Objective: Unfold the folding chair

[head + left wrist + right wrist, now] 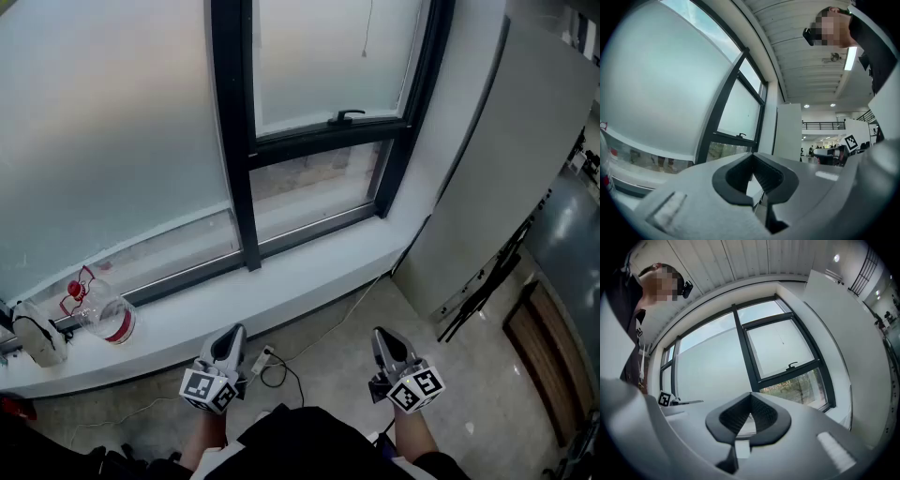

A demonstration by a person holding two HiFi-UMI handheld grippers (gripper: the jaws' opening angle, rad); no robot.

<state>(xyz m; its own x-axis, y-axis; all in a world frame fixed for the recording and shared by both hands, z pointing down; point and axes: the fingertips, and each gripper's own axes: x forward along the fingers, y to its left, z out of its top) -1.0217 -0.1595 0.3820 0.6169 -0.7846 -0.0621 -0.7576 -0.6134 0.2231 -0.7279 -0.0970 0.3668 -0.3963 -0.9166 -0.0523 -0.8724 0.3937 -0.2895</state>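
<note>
Folding chair (487, 281) — folded against wall (492, 178) | left gripper (235, 332), right gripper (381, 335) closed

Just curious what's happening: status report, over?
Left gripper shut, empty. Right gripper shut, empty. Dark folded frame, likely the chair, leans at right, untouched. Floor cable ahead.

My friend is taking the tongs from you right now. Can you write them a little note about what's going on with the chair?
Left tongs: shut, nothing in them, pointing level toward the window.
Right tongs: shut, nothing in them, also level.
Chair: not clearly seen. A black folded frame leaning by the grey panel on the right may be it.
Done: nothing yet; neither tongs touch it.
Left: turn right, reach the frame, grip it and open it out.
</note>
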